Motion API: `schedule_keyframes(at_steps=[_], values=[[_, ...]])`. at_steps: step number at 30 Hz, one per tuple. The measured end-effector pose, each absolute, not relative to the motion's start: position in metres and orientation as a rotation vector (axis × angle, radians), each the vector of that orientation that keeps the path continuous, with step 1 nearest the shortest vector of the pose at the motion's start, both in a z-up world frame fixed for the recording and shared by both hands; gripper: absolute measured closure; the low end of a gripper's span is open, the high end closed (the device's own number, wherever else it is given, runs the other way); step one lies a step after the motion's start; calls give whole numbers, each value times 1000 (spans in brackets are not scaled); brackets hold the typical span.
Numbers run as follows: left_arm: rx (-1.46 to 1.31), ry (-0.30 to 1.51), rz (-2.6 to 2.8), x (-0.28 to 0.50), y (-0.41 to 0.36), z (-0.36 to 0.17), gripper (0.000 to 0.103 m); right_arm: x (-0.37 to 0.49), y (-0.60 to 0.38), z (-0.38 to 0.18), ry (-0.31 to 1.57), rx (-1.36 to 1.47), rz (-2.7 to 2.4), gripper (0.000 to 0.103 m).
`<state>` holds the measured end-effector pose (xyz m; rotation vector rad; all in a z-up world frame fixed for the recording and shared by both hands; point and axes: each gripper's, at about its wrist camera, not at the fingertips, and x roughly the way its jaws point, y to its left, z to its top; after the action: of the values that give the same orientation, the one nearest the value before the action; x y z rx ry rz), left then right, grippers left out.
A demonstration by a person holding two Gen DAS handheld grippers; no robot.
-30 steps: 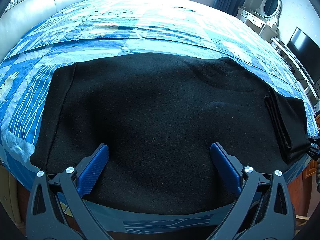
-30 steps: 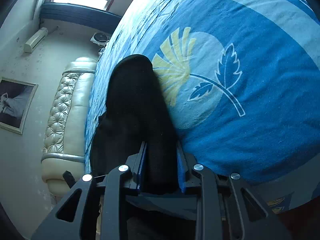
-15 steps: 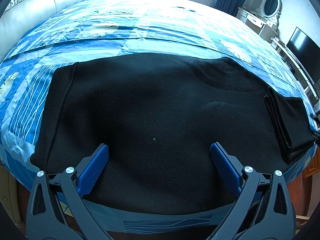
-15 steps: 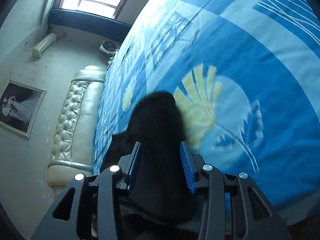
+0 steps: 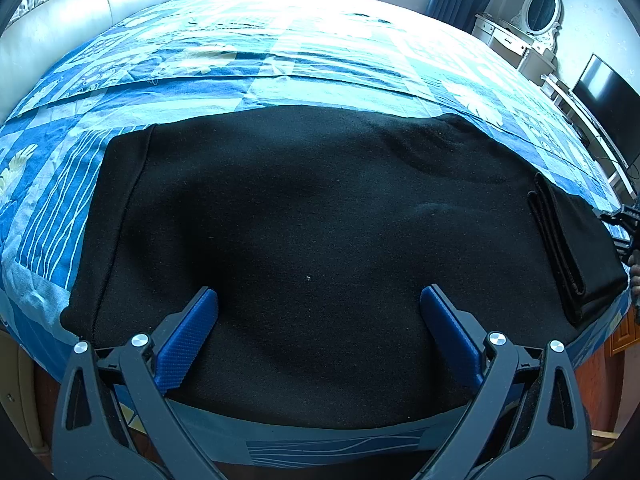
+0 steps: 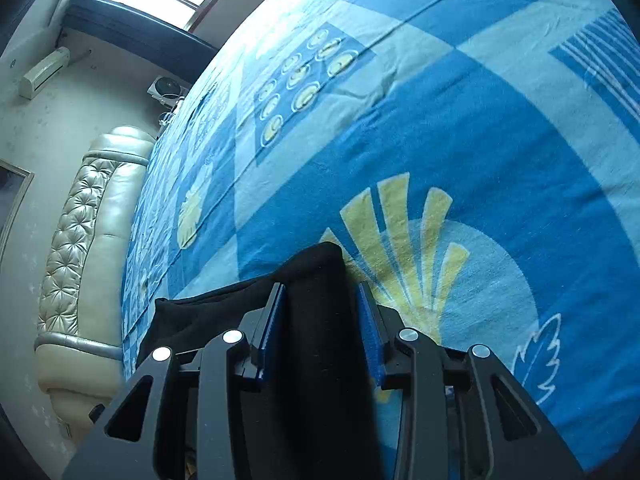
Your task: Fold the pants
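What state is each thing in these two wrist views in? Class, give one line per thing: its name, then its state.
pants: spread flat on the bed, right end folded over in layers.
left gripper: open, jaws wide apart above the pants, holding nothing.
right gripper: jaws closing, the folded end of the pants between them.
bedspread: laid over the bed, lightly creased.
television: screen dark.

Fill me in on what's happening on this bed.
Black pants lie spread flat on a blue patterned bedspread, one end already folded into a thick stack at the right. The left gripper hovers wide open over the near edge, holding nothing. The right gripper has that folded end between its fingers, and its jaws are closing on it.
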<state>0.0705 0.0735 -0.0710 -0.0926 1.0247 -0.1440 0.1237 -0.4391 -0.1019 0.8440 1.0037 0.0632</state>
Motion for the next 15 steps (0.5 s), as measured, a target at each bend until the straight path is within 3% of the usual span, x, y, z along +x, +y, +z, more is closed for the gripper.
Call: schedule_keyframes(at_steps=[6,15], values=[[-98,1026,-150,70,74,-71,2,101,-408,-54,860,914,247,64],[-98,1026,-163,70,75,-71,2,101,-284,-91,1063,1030,629,64]])
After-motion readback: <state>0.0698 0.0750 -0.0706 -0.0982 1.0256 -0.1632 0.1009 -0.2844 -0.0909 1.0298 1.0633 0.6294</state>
